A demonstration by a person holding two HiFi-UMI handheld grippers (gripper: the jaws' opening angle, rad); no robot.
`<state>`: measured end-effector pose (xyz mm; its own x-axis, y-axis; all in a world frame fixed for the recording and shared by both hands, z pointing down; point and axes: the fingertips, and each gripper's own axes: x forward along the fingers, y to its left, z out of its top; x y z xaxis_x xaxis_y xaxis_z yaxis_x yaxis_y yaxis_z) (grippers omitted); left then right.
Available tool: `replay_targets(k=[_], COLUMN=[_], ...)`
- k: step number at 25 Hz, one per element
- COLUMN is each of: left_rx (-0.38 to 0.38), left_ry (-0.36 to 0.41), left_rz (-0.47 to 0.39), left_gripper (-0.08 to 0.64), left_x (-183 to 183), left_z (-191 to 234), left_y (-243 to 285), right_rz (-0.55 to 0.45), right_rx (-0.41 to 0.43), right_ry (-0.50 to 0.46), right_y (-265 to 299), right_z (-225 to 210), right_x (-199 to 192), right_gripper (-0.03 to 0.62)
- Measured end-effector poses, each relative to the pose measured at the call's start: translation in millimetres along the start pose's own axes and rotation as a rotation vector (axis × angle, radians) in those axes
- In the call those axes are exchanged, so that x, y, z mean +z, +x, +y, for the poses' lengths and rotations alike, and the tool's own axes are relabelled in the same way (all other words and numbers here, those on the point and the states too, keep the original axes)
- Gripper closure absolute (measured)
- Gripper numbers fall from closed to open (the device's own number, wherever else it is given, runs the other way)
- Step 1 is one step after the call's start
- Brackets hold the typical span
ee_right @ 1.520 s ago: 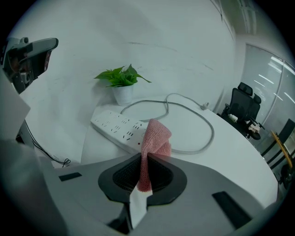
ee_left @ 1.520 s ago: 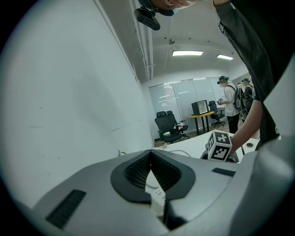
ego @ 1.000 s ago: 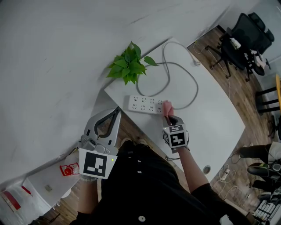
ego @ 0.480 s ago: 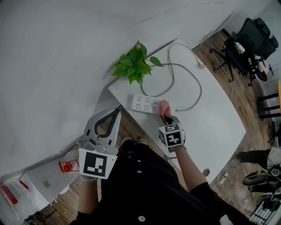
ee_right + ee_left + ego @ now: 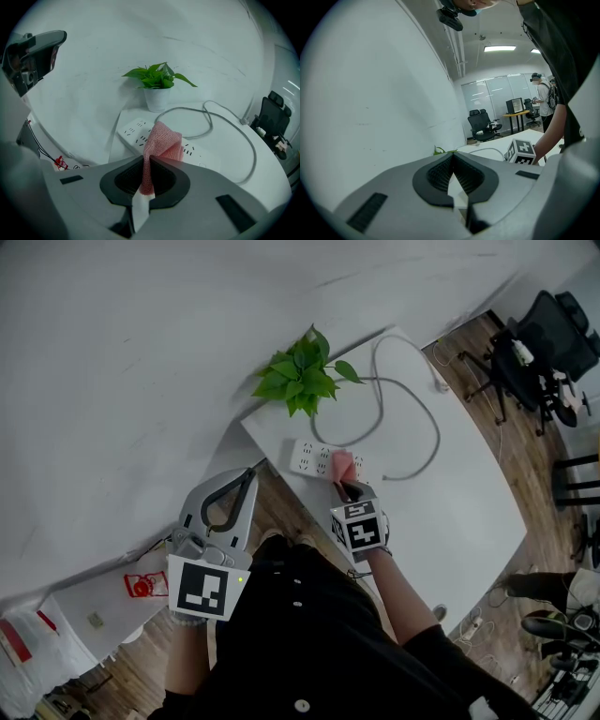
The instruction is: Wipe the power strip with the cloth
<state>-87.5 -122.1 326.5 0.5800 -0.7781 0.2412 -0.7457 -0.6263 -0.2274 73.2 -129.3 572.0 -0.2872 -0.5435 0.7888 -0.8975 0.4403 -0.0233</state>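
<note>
A white power strip (image 5: pixel 314 458) lies near the front left corner of the white table (image 5: pixel 459 512), below a potted plant. My right gripper (image 5: pixel 346 483) is shut on a pink cloth (image 5: pixel 343 465), which rests on the strip's right half. In the right gripper view the cloth (image 5: pixel 162 139) rises from the shut jaws and drapes over the power strip (image 5: pixel 133 130). My left gripper (image 5: pixel 247 475) hangs off the table's left, over the floor, shut with nothing in it. The left gripper view shows its jaws closed together and the right gripper's marker cube (image 5: pixel 520 152) beyond.
A green potted plant (image 5: pixel 305 379) stands just behind the strip. The strip's grey cable (image 5: pixel 420 423) loops across the table toward the far edge. Black office chairs (image 5: pixel 544 343) stand at the far right. A white shelf with a red item (image 5: pixel 141 587) sits low left.
My right gripper has slid the pink cloth a little leftward along the power strip, away from its right end. The left gripper has stayed where it was.
</note>
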Motion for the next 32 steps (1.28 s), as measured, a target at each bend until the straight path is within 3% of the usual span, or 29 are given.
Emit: replay_targets(k=[17, 32], left_rx=[0.079, 0.129], left_ry=[-0.012, -0.017], left_rz=[0.027, 0.037], left_gripper=[0.546, 0.546], left_x=[-10, -16], left_z=[14, 24], left_y=[-22, -40], right_rz=[0.000, 0.011], right_rx=[0.153, 0.210], right_ry=[-0.157, -0.273], right_y=[30, 51], right_z=[67, 101], right_x=[39, 56], right_gripper=[0.543, 0.543])
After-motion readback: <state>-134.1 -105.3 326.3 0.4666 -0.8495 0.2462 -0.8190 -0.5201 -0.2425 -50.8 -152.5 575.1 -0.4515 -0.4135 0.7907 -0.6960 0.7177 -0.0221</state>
